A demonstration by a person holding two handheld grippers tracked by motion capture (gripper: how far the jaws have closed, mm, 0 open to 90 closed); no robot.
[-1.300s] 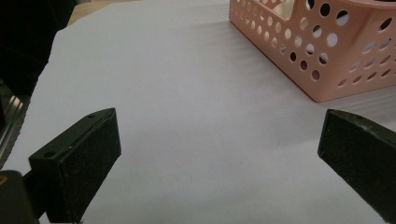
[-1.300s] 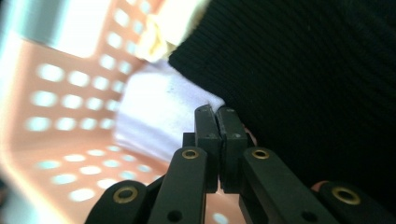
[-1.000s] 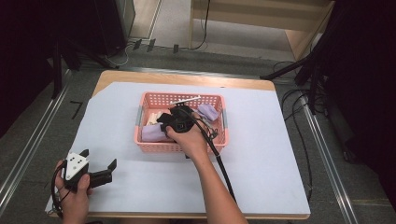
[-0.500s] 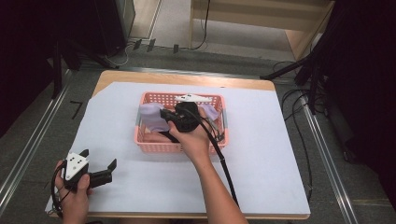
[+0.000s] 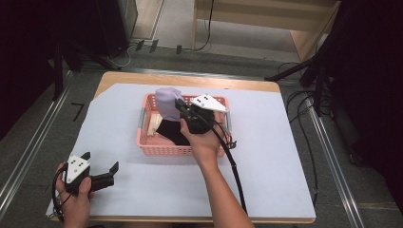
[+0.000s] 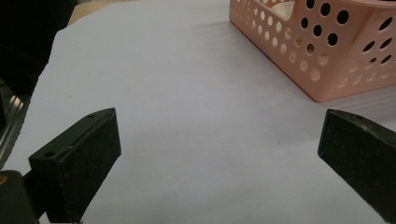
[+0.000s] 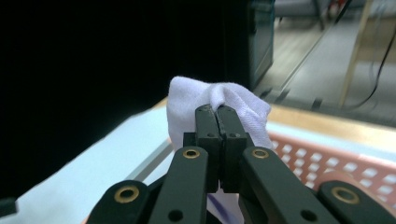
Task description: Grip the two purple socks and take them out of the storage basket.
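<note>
Pinching a pale lilac cloth [image 5: 167,102] between fingers pressed tightly together, the right gripper [image 5: 183,108] is raised over the pink perforated plastic basket [image 5: 164,146]; in the right gripper view the same cloth [image 7: 219,105] bulges on both sides of the fingertips [image 7: 217,112]. The lilac cloth hangs above the basket's 12 o'clock rim, lifted above the rest of the contents. Inside the basket, a dark black fabric piece [image 5: 172,132] lies toward its 5 o'clock side, and something cream-coloured [image 5: 154,128] shows at its 9 o'clock side; what it is I cannot tell. The basket sits near the middle of the white paper-covered surface [image 5: 285,156]. The left gripper [image 5: 100,172] is held at the surface's 7 o'clock corner, its fingers spread wide with nothing between them, well apart from the basket. In the left gripper view a basket corner [image 6: 327,51] stands at 1 o'clock.
</note>
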